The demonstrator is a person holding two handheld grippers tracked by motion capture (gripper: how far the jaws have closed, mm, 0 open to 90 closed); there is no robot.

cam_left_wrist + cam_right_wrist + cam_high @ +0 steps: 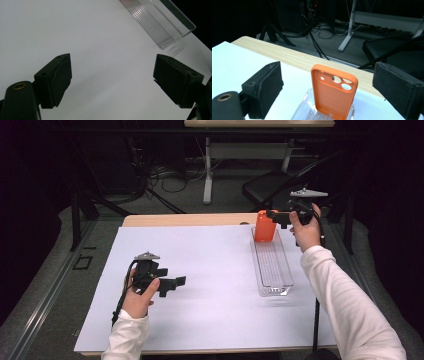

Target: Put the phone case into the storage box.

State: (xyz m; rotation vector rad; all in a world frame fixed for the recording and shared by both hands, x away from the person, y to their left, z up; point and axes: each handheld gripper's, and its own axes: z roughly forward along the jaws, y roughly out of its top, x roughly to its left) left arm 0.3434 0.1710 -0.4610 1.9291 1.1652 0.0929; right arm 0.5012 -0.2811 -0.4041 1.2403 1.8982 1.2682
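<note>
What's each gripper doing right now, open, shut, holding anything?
Left gripper: open, nothing between the jaws, over the white sheet.
Right gripper: open, orange phone case stands between the jaws, not clamped.

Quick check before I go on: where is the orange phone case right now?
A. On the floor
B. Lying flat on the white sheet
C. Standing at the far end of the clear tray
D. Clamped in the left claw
C: the orange phone case stands upright at the far end of the clear tray, with the right claw open around it, pads clear.

matt orange phone case (333, 93), clear ribbed plastic tray (272, 270)
</note>
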